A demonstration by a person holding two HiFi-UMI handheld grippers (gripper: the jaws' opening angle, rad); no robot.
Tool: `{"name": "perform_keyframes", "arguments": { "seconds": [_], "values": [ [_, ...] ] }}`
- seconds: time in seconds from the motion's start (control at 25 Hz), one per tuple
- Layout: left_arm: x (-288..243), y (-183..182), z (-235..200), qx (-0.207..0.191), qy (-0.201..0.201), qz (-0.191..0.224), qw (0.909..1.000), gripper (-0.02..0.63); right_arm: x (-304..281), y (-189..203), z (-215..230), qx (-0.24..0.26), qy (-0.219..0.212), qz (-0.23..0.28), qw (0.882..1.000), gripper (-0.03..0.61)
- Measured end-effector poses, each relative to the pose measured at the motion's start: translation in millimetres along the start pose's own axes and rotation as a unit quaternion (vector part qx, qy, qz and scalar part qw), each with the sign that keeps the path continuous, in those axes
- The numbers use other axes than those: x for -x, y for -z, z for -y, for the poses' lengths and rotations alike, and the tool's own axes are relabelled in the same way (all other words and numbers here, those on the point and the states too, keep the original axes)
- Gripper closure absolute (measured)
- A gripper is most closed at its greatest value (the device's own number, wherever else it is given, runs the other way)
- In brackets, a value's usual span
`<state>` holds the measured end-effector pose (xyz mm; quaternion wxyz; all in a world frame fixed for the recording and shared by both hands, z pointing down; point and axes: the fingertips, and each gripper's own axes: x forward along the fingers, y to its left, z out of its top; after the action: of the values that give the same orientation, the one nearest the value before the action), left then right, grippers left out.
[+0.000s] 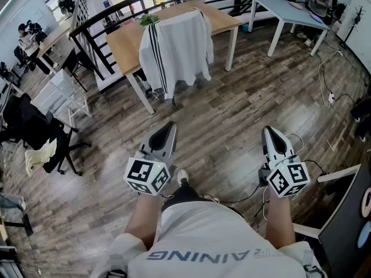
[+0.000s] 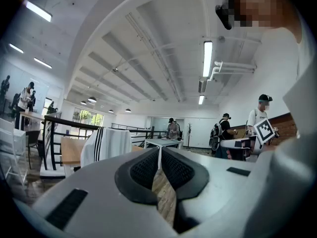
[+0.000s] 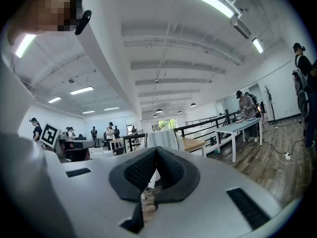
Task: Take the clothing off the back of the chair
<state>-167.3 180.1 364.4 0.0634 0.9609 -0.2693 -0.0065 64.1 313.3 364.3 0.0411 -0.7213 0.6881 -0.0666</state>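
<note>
1. The floor (image 1: 232,120), dark wood planks with a matte grain, lies wide and open between the person and the furniture ahead.
2. A railing (image 1: 93,22) of black metal bars curves behind the furniture and closes off the far side; its ends run out of the head view.
3. The table (image 1: 124,42) has a pale, flat wood top with square edges and thin white legs.
4. The jacket (image 1: 179,45), soft white cloth with black stripes down one sleeve, hangs in loose folds over a chair back at the table's near edge. The chair under it cannot be made out.
5. An office chair (image 1: 35,132), black and draped in dark cloth, stands at the left edge, well apart from the open lane of floor.
6. The left gripper (image 1: 169,126) is a smooth grey shell with ribbed black pads. Its jaws are closed together with nothing between them, and it is held level, well short of the jacket.
7. The right gripper (image 1: 269,131) has the same build. Its pads meet, it grips nothing, and it points toward the jacket.
8. Thin cables (image 1: 324,80) loop across the planks at right, near a white table (image 1: 284,10) partly cut off by the frame.
</note>
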Motion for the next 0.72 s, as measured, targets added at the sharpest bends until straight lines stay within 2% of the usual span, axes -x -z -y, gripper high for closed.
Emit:
{"name": "perform_keyframes", "arguments": {
  "seconds": [0.36,0.72],
  "values": [
    [-1.3,-2.9,0.3,-0.004,0.003,-0.001,1.0,0.561,-3.7,-5.3,2.2,0.004,0.0,0.005,1.0,0.557],
    [3.2,-3.2,-8.5,-0.006,-0.004,-0.005,1.0,0.561,-15.1,1.0,-5.0,-0.018,-0.008,0.011,1.0,0.555]
  ]
}}
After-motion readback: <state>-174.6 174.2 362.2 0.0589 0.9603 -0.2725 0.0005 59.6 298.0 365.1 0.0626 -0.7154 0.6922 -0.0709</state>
